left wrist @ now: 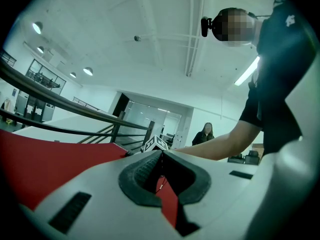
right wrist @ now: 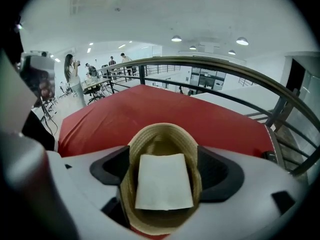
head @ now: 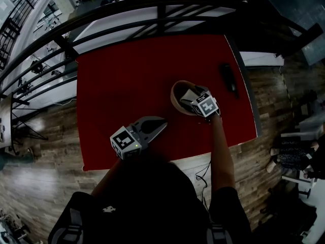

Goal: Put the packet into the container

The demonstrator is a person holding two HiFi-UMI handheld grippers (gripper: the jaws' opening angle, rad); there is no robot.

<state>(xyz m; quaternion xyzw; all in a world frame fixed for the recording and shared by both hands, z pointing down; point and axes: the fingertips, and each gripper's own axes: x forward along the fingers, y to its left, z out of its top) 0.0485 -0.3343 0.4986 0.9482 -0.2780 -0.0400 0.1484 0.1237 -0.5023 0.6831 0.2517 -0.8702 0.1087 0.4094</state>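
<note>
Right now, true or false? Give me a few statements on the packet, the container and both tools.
1. The packet lies inside the basket. True.
2. The left tool grips the packet. False: its jaws are together on nothing, above the red table.
3. The right tool has its jaws apart, over the basket. True.
4. The basket stands on the wooden floor. False: it stands on the red table.
5. A dark object lies on the table, apart from the basket. True.

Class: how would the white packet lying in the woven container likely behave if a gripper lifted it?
The packet looks thin and flat, so probably light. Its edges bow slightly, suggesting it would flex. Its smooth face might slip in a grip.
</note>
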